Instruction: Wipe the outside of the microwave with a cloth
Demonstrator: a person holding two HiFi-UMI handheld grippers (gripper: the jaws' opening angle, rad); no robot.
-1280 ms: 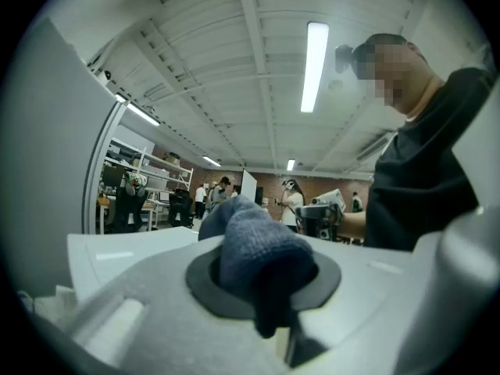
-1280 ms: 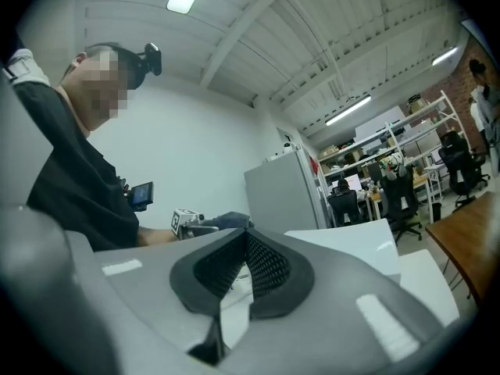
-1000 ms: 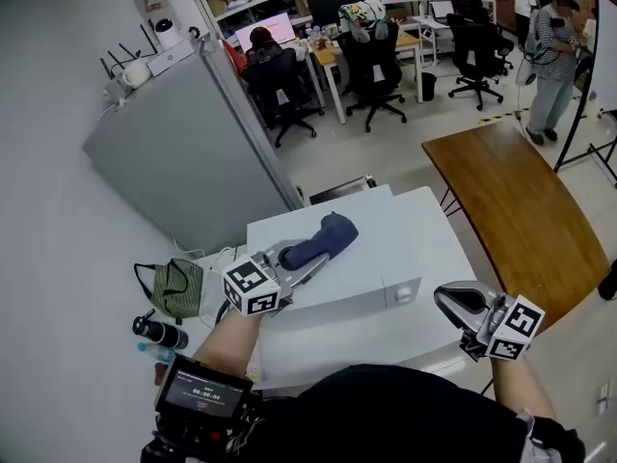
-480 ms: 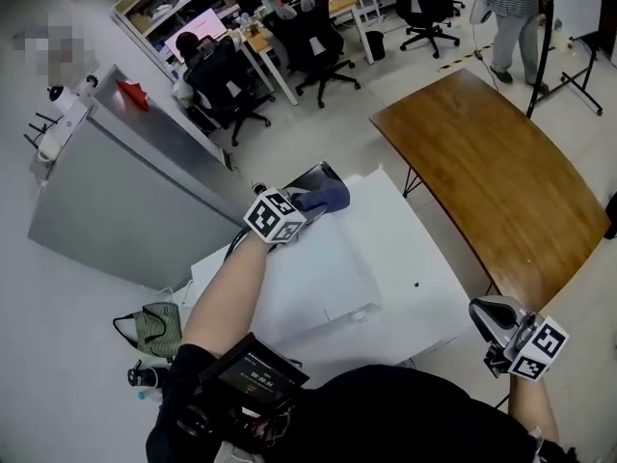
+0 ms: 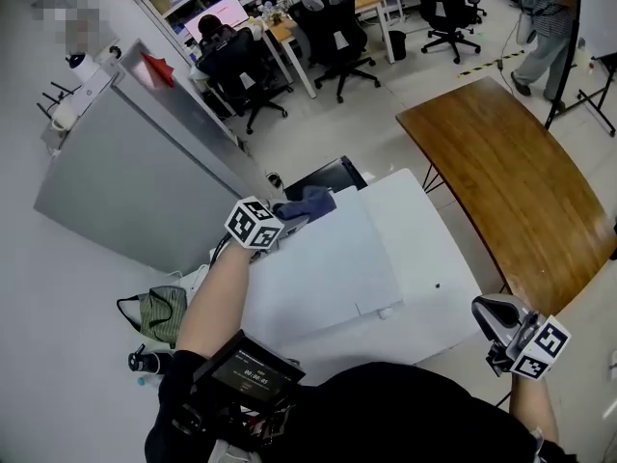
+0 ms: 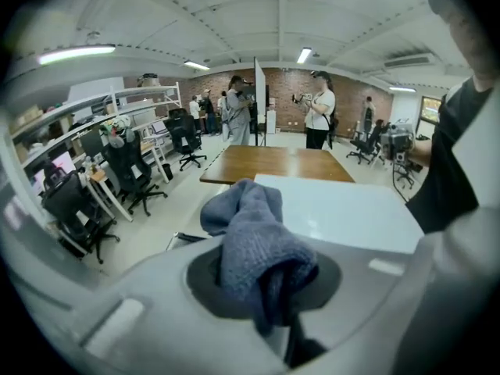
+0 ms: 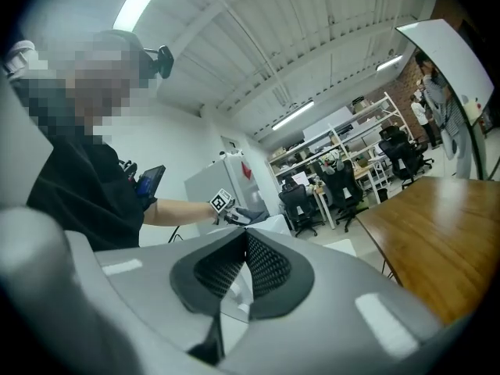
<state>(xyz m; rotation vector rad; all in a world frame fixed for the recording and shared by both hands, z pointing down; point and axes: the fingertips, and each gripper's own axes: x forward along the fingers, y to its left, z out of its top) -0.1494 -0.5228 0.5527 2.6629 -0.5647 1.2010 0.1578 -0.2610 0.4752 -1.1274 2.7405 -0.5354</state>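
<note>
At the far left corner of the microwave (image 5: 337,268), your left gripper (image 5: 287,219) clamped on the blue cloth (image 5: 307,202), your right gripper (image 5: 490,314) off its near right corner, jaws together, nothing held.

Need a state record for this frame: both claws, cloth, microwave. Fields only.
left claw: shut on the blue cloth, arm reached out to the far left corner of the microwave's top
right claw: shut, nothing in it, held low at the near right, apart from the microwave
blue cloth: bunched, sticking out past the claw tips
cloth contact: at the far edge of the microwave top; touch cannot be confirmed
nearby: wooden table to the right
</note>
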